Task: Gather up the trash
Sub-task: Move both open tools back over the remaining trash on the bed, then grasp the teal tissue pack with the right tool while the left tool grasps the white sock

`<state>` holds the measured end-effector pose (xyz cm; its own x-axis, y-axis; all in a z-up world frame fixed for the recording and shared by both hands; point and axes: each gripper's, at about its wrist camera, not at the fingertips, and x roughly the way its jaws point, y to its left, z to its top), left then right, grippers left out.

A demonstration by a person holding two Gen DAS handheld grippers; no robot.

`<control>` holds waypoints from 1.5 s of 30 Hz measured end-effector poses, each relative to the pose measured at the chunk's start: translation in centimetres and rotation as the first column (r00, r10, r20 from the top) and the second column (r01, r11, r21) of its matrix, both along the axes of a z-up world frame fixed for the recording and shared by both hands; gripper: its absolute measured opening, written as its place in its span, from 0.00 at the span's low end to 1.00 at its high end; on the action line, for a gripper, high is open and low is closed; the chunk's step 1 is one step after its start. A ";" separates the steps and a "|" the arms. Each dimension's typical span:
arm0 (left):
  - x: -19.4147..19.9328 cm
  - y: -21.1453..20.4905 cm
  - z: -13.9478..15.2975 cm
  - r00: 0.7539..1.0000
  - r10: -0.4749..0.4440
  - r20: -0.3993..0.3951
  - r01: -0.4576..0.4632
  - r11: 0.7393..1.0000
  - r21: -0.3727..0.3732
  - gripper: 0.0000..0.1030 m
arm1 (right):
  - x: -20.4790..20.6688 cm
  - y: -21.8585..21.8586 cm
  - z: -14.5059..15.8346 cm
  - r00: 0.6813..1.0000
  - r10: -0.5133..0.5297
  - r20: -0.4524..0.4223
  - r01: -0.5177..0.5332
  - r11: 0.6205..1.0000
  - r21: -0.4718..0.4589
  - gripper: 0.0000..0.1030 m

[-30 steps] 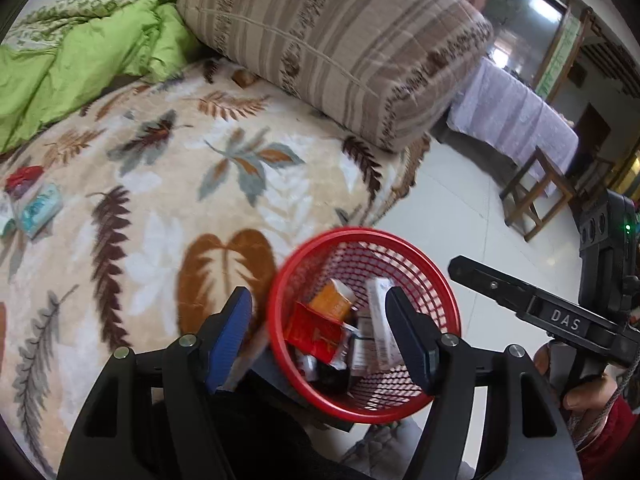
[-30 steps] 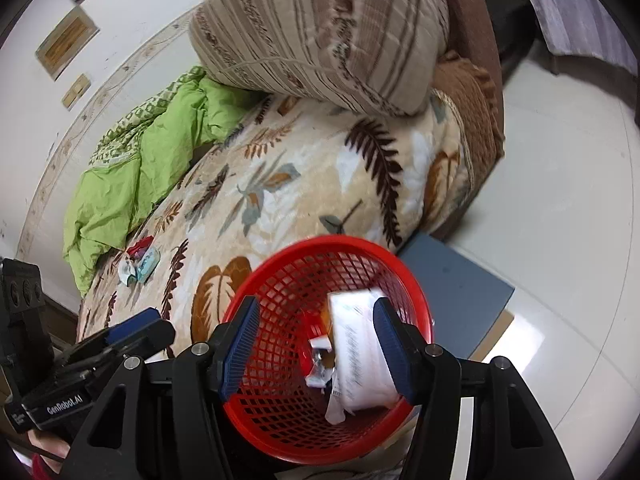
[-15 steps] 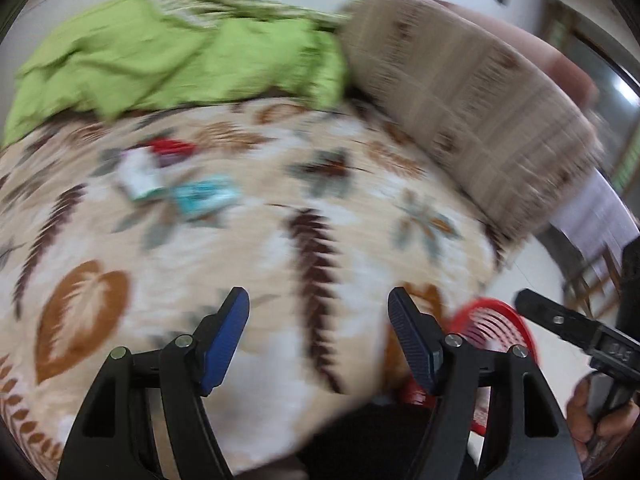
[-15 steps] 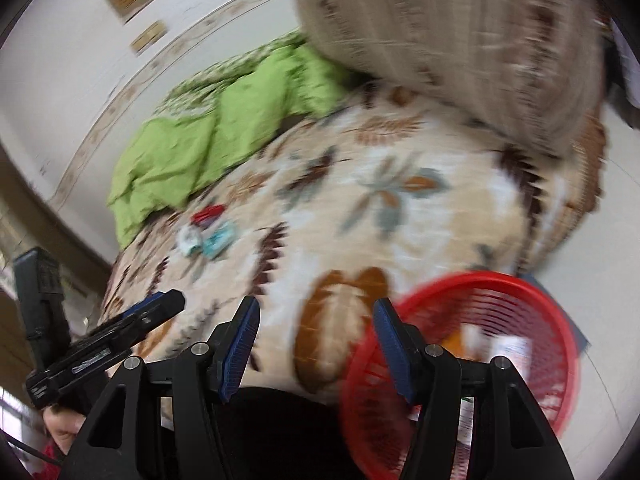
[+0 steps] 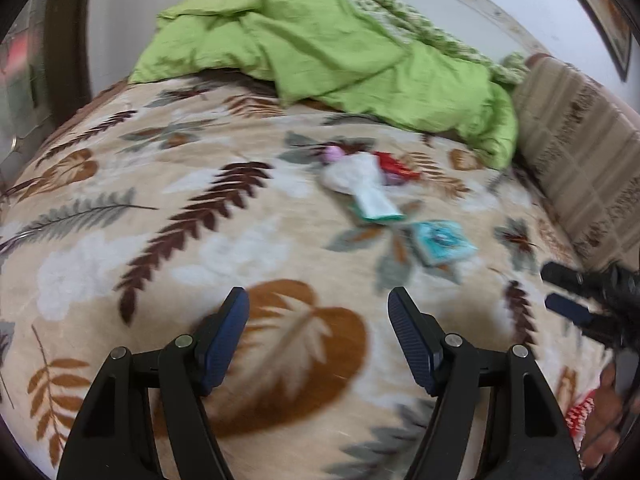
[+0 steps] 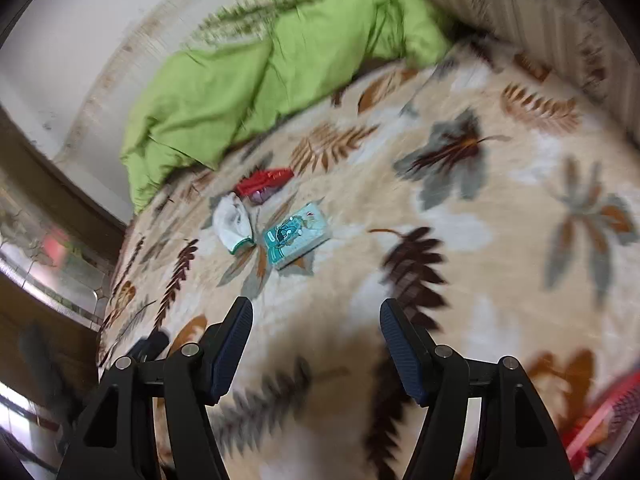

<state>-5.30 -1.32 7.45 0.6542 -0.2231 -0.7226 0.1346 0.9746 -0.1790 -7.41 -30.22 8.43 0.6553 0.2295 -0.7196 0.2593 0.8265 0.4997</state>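
Observation:
Trash lies in a small cluster on the leaf-patterned bed cover: a teal cartoon packet [image 5: 442,242] [image 6: 298,234], a white wrapper with a green edge [image 5: 366,188] [image 6: 232,222], a red wrapper [image 5: 394,164] [image 6: 264,178] and a small pink piece [image 5: 334,154]. My left gripper [image 5: 318,330] is open and empty, short of the cluster. My right gripper [image 6: 316,334] is open and empty, below the teal packet; it also shows at the right edge of the left wrist view [image 5: 576,292]. A sliver of the red mesh basket [image 6: 612,412] shows at lower right.
A crumpled green quilt [image 5: 332,48] lies at the back of the bed against the wall. A striped brown pillow [image 5: 580,148] sits at the right. A dark wooden frame [image 6: 60,208] runs along the bed's left side.
Both grippers have swung left, away from the red basket and toward the trash cluster on the bed. The basket has slid out to the lower right. Both stay open and empty.

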 end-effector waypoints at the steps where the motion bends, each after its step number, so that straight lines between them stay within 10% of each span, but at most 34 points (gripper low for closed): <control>1: 0.5 0.4 -0.3 1.000 0.012 -0.006 -0.012 1.000 0.002 0.69 | 1.3 0.3 -0.6 1.000 -0.002 -0.008 0.002 1.000 0.005 0.68; 10: 2.3 2.3 -0.4 0.998 0.054 -0.013 -0.054 0.998 -0.041 0.69 | 11.2 1.6 -5.8 0.984 -0.074 -0.165 0.082 0.996 0.043 0.68; 16: 3.1 2.0 -0.8 0.999 0.038 -0.029 -0.039 0.998 -0.041 0.69 | 15.2 3.2 -6.1 0.980 -0.104 -0.169 0.082 0.988 -0.132 0.68; 24: 4.8 0.5 -1.2 0.997 0.000 -0.071 -0.005 0.998 -0.070 0.69 | 13.4 4.5 -5.4 0.994 -0.062 -0.089 0.037 0.965 -0.258 0.34; 31: 9.1 -1.8 -0.9 0.995 0.005 -0.100 -0.019 0.990 -0.143 0.69 | 11.4 2.6 -3.1 0.991 -0.129 0.016 0.130 0.965 -0.228 0.33; 43: 18.8 -6.9 -4.8 0.984 -0.001 -0.176 -0.009 0.999 -0.053 0.68 | 11.0 1.3 -2.6 0.988 -0.147 0.054 0.154 0.974 -0.168 0.33; 45: 19.2 -7.5 -5.2 0.985 -0.009 -0.172 0.004 1.000 -0.030 0.52 | 11.1 1.3 -2.6 0.988 -0.143 0.053 0.150 0.976 -0.158 0.33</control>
